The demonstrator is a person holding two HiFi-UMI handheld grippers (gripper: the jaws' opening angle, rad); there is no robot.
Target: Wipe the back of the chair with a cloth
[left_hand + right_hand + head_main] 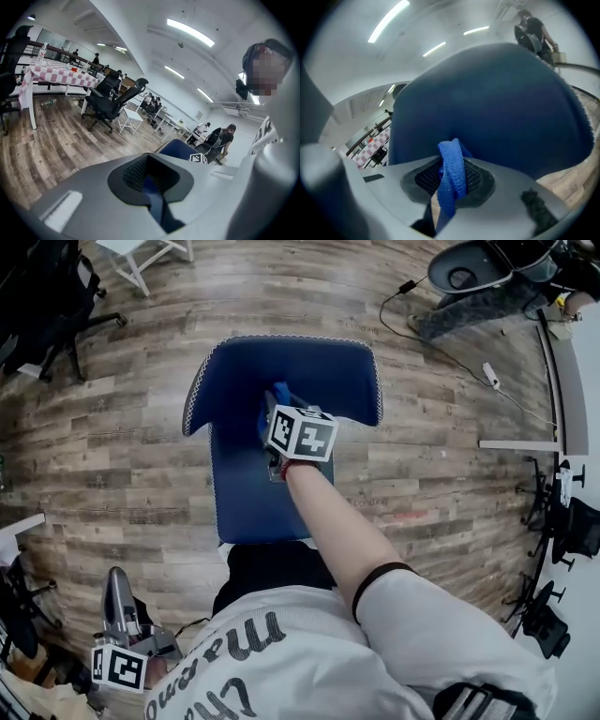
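Observation:
A blue chair [246, 493] stands just in front of me, its backrest [281, 367] on the far side. My right gripper [277, 407] is pressed to the near face of that backrest, shut on a blue cloth [280, 393]. In the right gripper view the cloth [452, 171] loops out from between the shut jaws and the blue backrest [492, 103] fills the view. My left gripper [114, 585] hangs low at my left side, away from the chair, jaws closed with nothing in them. The left gripper view looks across the room, with the chair [179, 148] beyond its gripper [150, 180].
Wooden floor surrounds the chair. Black office chairs [47, 306] and a white table [142, 253] stand at the far left. A cable with a power strip [490, 374] and another chair's base [469, 277] lie far right. Distant desks, chairs [108, 101] and people show.

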